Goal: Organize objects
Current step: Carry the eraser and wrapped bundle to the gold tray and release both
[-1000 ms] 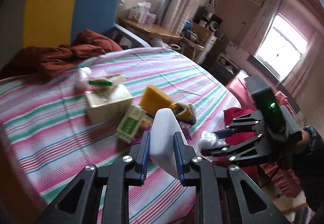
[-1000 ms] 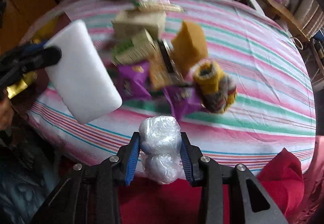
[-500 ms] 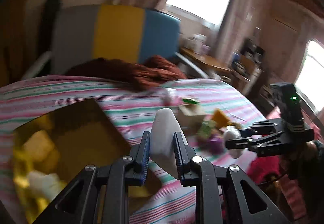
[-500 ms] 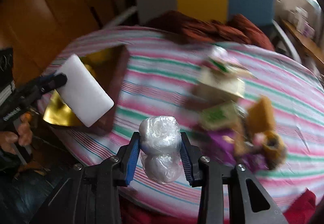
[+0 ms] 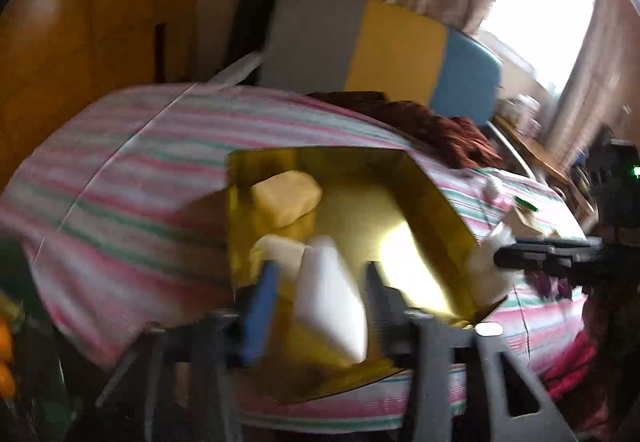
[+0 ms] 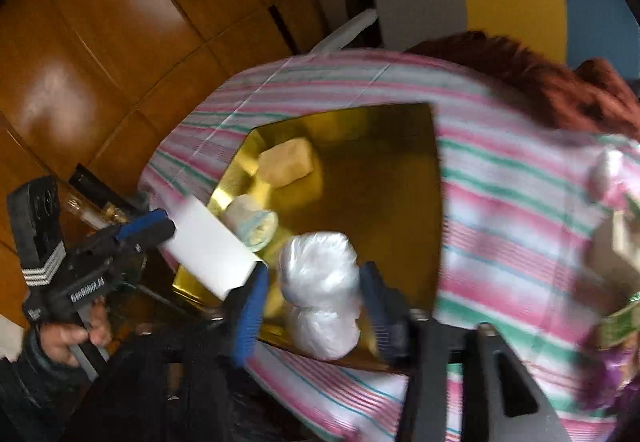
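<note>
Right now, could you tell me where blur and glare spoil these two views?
Left wrist view: motion blur smears the left gripper around the white foam block; glare blooms inside the shiny gold tray. Right wrist view: the plastic-wrapped white bundle stays fairly readable, the right edge smears.

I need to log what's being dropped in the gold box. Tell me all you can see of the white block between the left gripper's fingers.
The white block is a plain, matte, foam-like slab with rounded corners, unmarked. It sits tilted between the left gripper fingers, which look spread, over the gold box near edge. Blur hides whether the pads touch it.
</note>
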A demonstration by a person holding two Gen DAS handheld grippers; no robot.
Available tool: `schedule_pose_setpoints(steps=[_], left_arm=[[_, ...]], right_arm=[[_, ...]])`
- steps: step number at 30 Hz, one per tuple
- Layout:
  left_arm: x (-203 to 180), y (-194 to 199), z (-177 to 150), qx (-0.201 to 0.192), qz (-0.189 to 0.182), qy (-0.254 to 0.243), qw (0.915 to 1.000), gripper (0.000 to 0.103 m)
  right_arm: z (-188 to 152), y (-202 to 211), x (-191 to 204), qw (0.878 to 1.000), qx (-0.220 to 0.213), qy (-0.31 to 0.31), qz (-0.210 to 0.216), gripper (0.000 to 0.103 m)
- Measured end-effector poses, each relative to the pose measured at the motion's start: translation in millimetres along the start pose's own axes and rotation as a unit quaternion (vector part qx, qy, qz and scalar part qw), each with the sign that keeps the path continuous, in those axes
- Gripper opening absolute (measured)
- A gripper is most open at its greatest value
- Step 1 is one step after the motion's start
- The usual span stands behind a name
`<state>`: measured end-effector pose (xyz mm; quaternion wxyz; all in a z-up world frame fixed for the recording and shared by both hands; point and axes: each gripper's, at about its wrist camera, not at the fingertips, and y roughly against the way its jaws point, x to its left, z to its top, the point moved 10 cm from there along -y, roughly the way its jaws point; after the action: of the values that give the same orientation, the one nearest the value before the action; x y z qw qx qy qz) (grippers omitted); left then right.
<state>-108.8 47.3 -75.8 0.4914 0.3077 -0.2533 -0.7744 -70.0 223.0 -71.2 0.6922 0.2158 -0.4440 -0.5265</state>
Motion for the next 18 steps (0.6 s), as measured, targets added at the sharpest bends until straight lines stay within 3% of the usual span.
schedule_pose_setpoints(steps=[4, 6, 18], left_arm=[[19, 10, 4, -0.026, 0.023, 0.018, 0.9992, 0.065], [18, 13, 9, -0.034, 0.021, 0.024, 0.9989, 0.068], [-25, 16, 20, -0.053, 0.027, -0.011, 0.9981, 0.081]], right_arm=[[-8, -20, 13, 0.999, 0.032, 0.025, 0.016, 0.065], [-12, -23, 12, 0.999, 0.031, 0.019, 0.011, 0.065], [-23, -12, -8, 0.999, -0.016, -0.010, -0.039, 0.065]])
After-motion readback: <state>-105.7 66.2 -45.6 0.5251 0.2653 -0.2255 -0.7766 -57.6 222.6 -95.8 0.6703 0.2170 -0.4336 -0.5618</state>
